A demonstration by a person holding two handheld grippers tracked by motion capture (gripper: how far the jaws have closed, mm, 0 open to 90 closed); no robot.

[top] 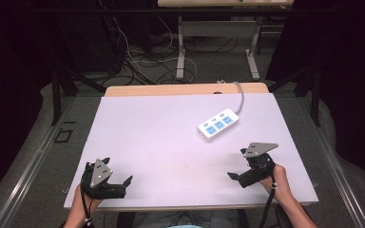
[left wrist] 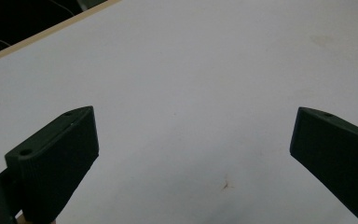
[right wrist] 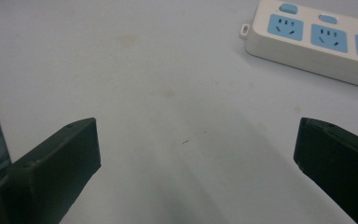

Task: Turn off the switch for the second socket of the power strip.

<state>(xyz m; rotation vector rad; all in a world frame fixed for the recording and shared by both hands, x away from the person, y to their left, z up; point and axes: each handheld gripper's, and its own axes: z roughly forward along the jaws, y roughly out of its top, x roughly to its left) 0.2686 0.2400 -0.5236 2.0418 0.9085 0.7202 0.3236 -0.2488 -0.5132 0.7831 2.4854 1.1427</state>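
A white power strip (top: pixel 218 124) with three blue sockets lies flat on the pale surface (top: pixel 161 142), in its far right part, with its grey cord (top: pixel 240 97) running off toward the far edge. Its long axis runs on a diagonal, from the near left end up to the far right end where the cord leaves. The right gripper (top: pixel 243 167) is held low over the near right part of the surface and is much the nearer of the two; the strip lies ahead of it and a little to the left, apart from it with bare surface between. In the right gripper view the strip (right wrist: pixel 317 39) sits at the upper right, beyond the jaws and off to their right side, not between them. Those jaws stand wide open and hold nothing. The left gripper (top: pixel 119 183) sits at the near left corner, well apart from the strip, its jaws also wide open over bare surface. Judging by this, reaching the strip likely falls to the right hand.
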